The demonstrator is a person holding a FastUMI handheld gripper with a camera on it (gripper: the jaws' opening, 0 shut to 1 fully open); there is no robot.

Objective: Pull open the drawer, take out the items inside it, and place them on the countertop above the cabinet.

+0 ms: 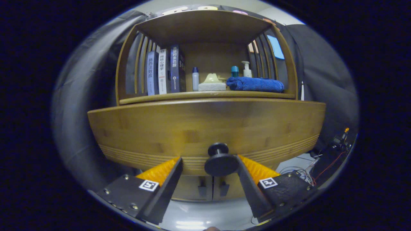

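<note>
Drawer (205, 128) front of warm wood fills the middle of the gripper view, its face curved by the lens, with fine grooves running along its lower part. A dark round knob (221, 162) sticks out from that lower part and sits between the two fingers of the gripper (210, 165) — closer to the right finger, which looks to be touching or nearly touching the knob's edge, while the left finger stands clear of it with a gap between. The jaws are spread apart and nothing is clamped.

Above the drawer lies the countertop (205, 94), a wooden shelf framed by slatted sides and a wooden roof. On it, from left to right: three upright books (165, 71), a small white bottle with a dark cap (195, 79), a pale sponge-like block (212, 86) with a light lump behind it, a folded blue towel (255, 84), and behind the towel a teal-capped bottle (235, 71) and a white pump bottle (247, 69).

Below the drawer, two lower cabinet doors (212, 187) with small dark handles show between the fingers. Loose cables (308, 170) lie on the floor beside the cabinet's right side — well apart from the gripper.
</note>
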